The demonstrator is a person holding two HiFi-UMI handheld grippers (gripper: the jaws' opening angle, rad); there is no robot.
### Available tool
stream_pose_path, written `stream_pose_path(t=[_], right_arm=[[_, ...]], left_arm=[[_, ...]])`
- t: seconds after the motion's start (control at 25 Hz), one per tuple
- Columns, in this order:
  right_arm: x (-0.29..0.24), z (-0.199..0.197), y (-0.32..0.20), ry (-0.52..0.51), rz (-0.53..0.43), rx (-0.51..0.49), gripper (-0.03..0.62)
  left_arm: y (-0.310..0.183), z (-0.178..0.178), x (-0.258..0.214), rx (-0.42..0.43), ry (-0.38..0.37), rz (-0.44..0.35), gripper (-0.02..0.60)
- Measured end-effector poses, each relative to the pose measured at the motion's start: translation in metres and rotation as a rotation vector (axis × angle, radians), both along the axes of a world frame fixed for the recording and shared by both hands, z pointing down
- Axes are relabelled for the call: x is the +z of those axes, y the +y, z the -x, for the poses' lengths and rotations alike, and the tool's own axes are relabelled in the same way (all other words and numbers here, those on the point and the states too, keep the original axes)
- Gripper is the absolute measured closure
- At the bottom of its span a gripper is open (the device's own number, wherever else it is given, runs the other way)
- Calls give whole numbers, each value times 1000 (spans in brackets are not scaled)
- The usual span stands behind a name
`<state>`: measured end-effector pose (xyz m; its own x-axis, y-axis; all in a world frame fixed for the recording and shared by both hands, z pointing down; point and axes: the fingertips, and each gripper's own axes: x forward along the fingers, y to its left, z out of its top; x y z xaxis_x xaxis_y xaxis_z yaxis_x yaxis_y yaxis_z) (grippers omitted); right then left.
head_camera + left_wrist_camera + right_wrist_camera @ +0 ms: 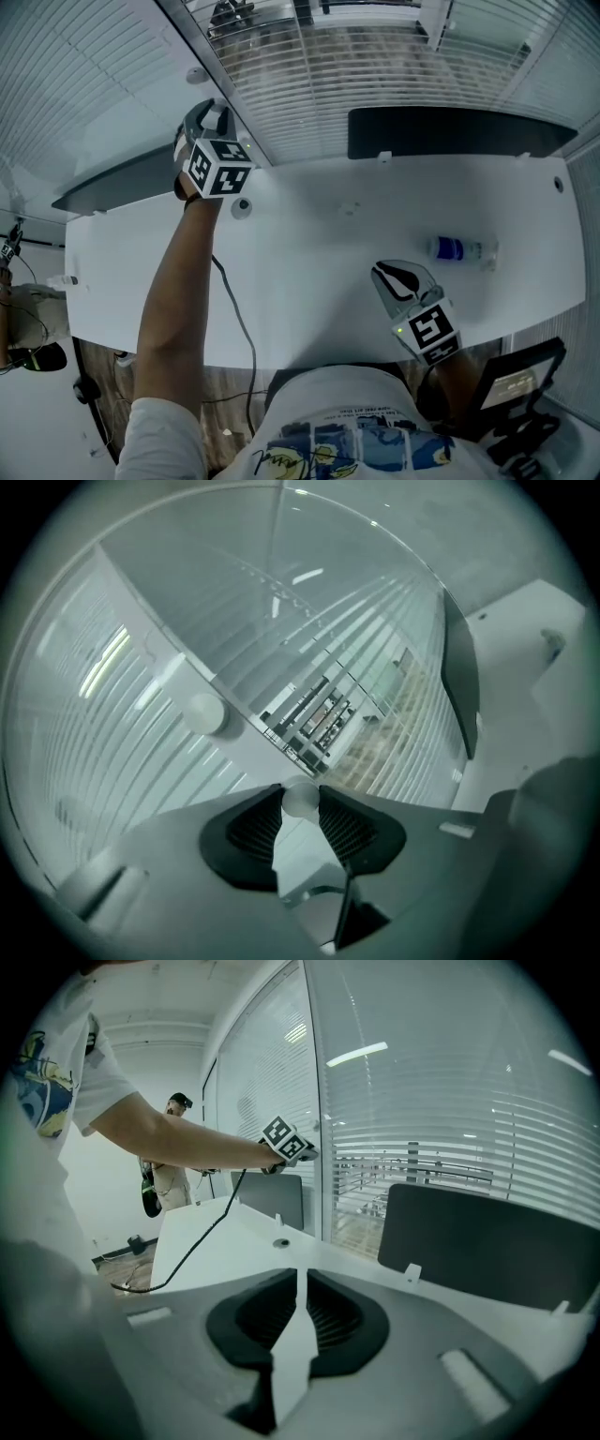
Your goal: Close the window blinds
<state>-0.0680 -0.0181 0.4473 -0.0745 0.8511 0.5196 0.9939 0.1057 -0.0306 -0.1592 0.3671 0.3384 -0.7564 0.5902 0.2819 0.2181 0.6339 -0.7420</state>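
Note:
The blinds (pixel 375 66) hang behind glass beyond the white desk (pixel 309 272); their slats stand partly open and let the outside show through. On the window post, my left gripper (pixel 208 120) is shut on a small white round knob (pixel 301 798), which sits pinched between the fingertips of the left gripper (pixel 300 808). A second white knob (pixel 204 712) sits higher on the same post. My right gripper (pixel 398 278) hovers low over the desk near its front edge. In its own view the right gripper (pixel 300 1283) is shut with nothing in it.
Two dark monitor backs (pixel 450 131) (pixel 122 183) stand along the desk's far edge under the window. A small bottle (pixel 459 249) lies on the desk at right. A black cable (pixel 239 319) trails off the front. Another person (pixel 173 1176) stands at the room's left.

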Motion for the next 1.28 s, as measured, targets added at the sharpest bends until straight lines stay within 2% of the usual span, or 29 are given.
stream_pose_path(t=[0.36,0.52,0.72,0.88,1.0,1.08,1.2,1.28], right_arm=[[0,2,1,-4,-8,6,572],[-2,5,5,-7,-9,6,572],[-4,9,6,-17,-8,7,572],[-3,7,6,-17,-10,1,572],[-3,7,8,-15,-14,-1,572],[-2,7,7,-13,-17,1,572],[-2,8,7,-17,-19,-2,572],[-2,7,8,-18,-20,-4,572]], left_arm=[[7,-3,-7,-96,-354,-462,454],[8,-5,-6,-113,-502,-673,456],[7,-5,-5,-128,-709,-986,456],[8,-8,-5,-140,-845,-1163,456],[10,-8,-5,-136,-904,-1234,456],[10,-7,-5,-124,-898,-1229,456],[8,-7,-6,-99,-823,-1139,451],[8,-6,-9,-78,-736,-1014,441]])
